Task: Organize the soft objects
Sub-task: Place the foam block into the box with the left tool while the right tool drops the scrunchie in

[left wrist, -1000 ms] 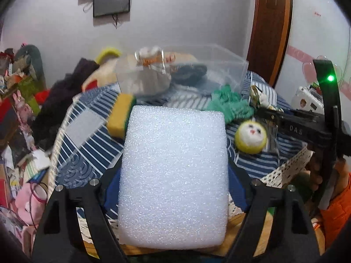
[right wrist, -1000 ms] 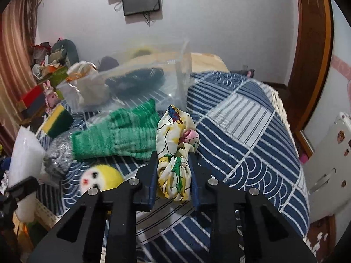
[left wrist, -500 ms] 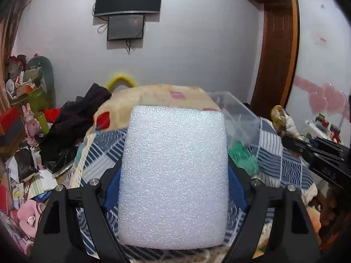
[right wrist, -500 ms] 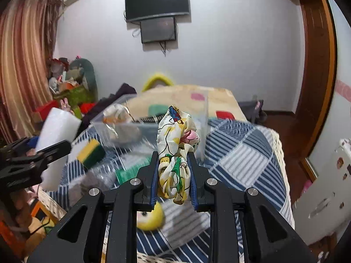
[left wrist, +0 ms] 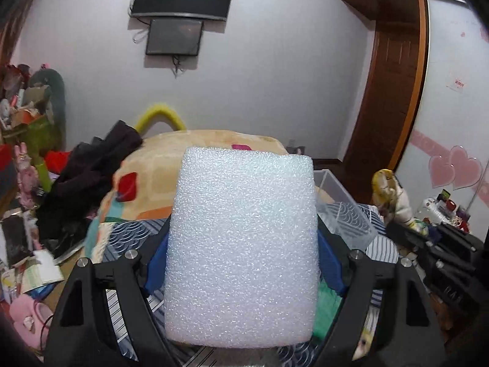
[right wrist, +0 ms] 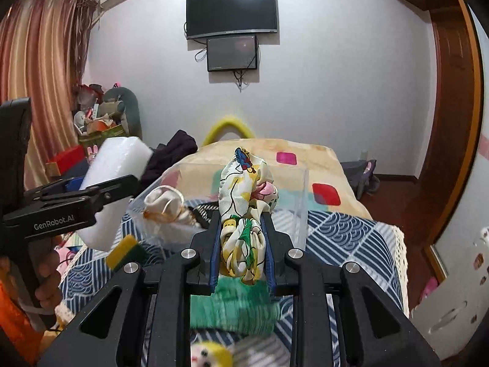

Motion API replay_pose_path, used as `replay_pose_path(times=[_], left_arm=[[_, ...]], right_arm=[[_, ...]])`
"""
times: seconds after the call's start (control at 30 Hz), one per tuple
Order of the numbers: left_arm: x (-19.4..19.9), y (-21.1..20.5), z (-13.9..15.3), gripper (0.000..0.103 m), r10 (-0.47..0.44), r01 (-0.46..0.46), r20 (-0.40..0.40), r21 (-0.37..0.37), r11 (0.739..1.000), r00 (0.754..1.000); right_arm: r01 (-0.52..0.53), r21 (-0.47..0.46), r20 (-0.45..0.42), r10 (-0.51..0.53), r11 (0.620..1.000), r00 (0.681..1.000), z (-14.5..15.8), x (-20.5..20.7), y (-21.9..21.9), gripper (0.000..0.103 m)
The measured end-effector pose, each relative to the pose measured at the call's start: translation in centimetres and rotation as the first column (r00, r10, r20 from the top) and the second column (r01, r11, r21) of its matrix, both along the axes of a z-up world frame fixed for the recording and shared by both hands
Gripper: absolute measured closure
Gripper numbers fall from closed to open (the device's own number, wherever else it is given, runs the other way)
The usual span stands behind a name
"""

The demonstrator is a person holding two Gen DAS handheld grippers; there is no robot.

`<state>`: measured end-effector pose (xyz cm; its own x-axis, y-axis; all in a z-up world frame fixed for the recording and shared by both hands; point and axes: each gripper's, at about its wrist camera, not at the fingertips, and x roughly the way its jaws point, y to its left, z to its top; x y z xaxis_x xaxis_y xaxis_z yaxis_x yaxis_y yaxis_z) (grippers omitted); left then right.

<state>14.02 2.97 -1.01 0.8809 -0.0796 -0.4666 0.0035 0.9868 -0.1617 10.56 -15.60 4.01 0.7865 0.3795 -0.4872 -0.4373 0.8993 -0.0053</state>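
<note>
Left wrist view: the left gripper has its jaws clamped on a white foam block, held above the bed. The right gripper pinches a printed cloth bundle before the clear plastic bin.

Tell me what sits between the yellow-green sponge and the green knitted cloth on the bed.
In the right wrist view, only bare blue patterned bedspread separates the sponge from the green knitted cloth.
</note>
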Motion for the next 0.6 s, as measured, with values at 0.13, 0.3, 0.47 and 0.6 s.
replay_pose_path(times=[0.13, 0.3, 0.47, 0.6], left_arm=[[3.8, -0.7, -0.1, 0.022, -0.036, 0.036, -0.04, -0.02, 0.999, 0.999], [8.4, -1.7, -0.9, 0.022, -0.06, 0.056, -0.108, -0.041, 0.998, 0.992], [11.5, -2.7, -2.1, 0.022, -0.078, 0.074, -0.168, -0.029, 0.997, 0.983], [12.3, -3.4, -2.5, 0.012, -0.074, 0.078, -0.177, 0.012, 0.997, 0.981]], right_arm=[[-0.009, -0.011, -0.017, 0.009, 1.0, 1.0, -0.2, 2.2, 1.1, 0.082], [-0.01, -0.048, -0.051, 0.007, 0.999, 0.999, -1.2, 4.6, 2.1, 0.082], [0.0, -0.089, -0.109, -0.009, 0.996, 0.994, -3.2, 6.1, 2.5, 0.081], [0.001, -0.096, -0.138, -0.015, 0.995, 0.99, -3.7, 6.4, 2.1, 0.07]])
